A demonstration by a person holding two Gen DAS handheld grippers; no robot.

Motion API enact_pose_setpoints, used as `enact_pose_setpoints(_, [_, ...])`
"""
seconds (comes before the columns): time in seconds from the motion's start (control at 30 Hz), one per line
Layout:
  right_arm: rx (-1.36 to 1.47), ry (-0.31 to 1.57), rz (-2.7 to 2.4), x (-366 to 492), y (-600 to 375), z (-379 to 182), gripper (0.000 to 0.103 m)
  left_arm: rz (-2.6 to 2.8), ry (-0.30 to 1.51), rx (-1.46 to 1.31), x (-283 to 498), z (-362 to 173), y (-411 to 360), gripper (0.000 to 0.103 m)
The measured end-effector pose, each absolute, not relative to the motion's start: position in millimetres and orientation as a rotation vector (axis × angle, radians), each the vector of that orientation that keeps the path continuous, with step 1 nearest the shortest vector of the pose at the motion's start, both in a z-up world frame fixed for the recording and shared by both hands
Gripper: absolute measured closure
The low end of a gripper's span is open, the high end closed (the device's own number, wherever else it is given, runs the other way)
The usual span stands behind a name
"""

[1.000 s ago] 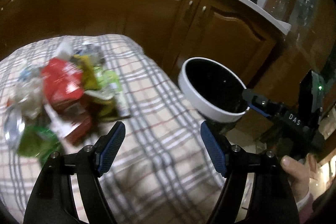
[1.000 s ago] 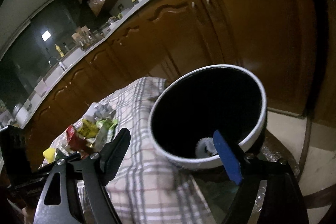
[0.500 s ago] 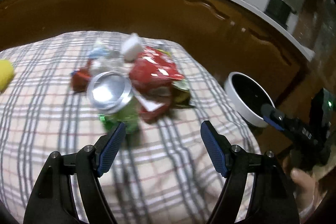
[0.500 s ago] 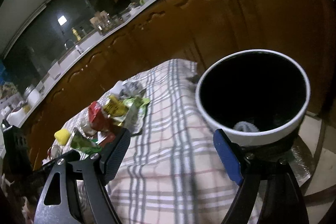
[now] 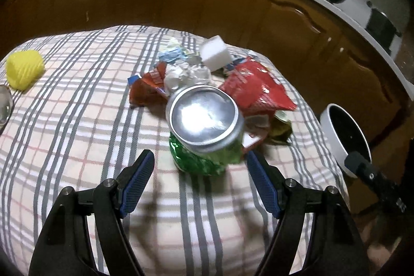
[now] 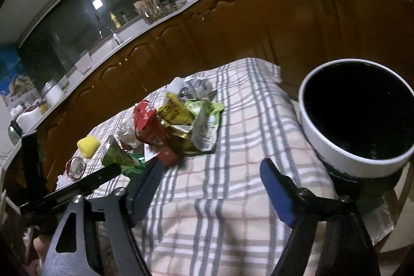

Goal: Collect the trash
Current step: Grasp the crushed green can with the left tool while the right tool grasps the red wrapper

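Left wrist view
- Left gripper (image 5: 200, 183): jaws spread wide, nothing between the blue pads (image 5: 137, 184); hovers over the checked tablecloth (image 5: 77, 126).
- Green can (image 5: 207, 131): just ahead of the fingertips, centred between them; crushed green body, shiny silver end turned toward the camera. No print legible.
- Trash pile (image 5: 207, 79): beyond the can, touching it; red snack bag (image 5: 256, 89) ahead-right, smaller red-orange wrapper (image 5: 148, 89) ahead-left, crumpled white paper (image 5: 186, 75) between them, blue-white scrap (image 5: 172, 53) and white foam block (image 5: 216, 57) at the far edge. Bag lettering too blurred to read.
- Yellow ball (image 5: 24, 69): far left, well apart from the pile.
- White bin (image 5: 344, 139): off the right finger, at the table's edge; dark inside.

Right wrist view
- Right gripper (image 6: 212, 193): jaws wide apart, empty.
- White bin (image 6: 357, 118): just beyond the right finger; round white rim, black interior.
- Trash pile (image 6: 170, 128): ahead-left on the cloth; yellow wrapper (image 6: 173, 113) carries dark print, unreadable; red bag (image 6: 146, 120) and pale green wrappers (image 6: 207, 120) beside it.
- Left gripper (image 6: 82, 185): lower left, only one black finger seen.
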State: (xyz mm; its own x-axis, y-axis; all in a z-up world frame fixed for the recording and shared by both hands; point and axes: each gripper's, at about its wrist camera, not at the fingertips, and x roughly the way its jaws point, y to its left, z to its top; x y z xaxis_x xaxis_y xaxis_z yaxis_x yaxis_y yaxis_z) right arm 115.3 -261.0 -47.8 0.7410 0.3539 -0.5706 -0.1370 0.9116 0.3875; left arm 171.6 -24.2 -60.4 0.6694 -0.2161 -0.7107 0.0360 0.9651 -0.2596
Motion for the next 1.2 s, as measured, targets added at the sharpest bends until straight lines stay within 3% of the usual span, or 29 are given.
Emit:
enact_pose_setpoints(0.13, [0.325, 0.699, 0.314, 127, -247, -48, 0.042, -0.131, 0.818, -0.235, 179, -60, -24, 0.027])
enact_pose_setpoints(0.3, [0.315, 0.703, 0.367, 144, -226, -45, 0.049, -0.122, 0.812, -0.233, 185, -61, -16, 0.031])
enact_pose_setpoints(0.4, [0.311, 0.707, 0.393, 153, -214, -44, 0.054, -0.136, 0.809, -0.230, 187, -61, -13, 0.047])
enact_pose_setpoints(0.53, [0.304, 0.708, 0.424, 166, -200, -43, 0.056, -0.164, 0.805, -0.220, 189, -59, -8, 0.076])
enact_pose_setpoints(0.57, [0.303, 0.709, 0.433, 169, -197, -43, 0.056, -0.169, 0.805, -0.219, 189, -59, -7, 0.078])
enact_pose_setpoints(0.8, [0.277, 0.714, 0.472, 193, -173, -47, 0.058, -0.192, 0.805, -0.238, 190, -59, 7, 0.079])
enact_pose_setpoints(0.87, [0.256, 0.727, 0.477, 198, -166, -50, 0.081, -0.196, 0.801, -0.232, 188, -57, 8, 0.079])
enact_pose_setpoints(0.9, [0.253, 0.726, 0.478, 198, -165, -50, 0.085, -0.200, 0.798, -0.231, 187, -55, 9, 0.079])
enact_pose_setpoints(1.2, [0.260, 0.688, 0.473, 172, -178, -37, 0.096, -0.265, 0.744, -0.203, 169, -30, -1, 0.079])
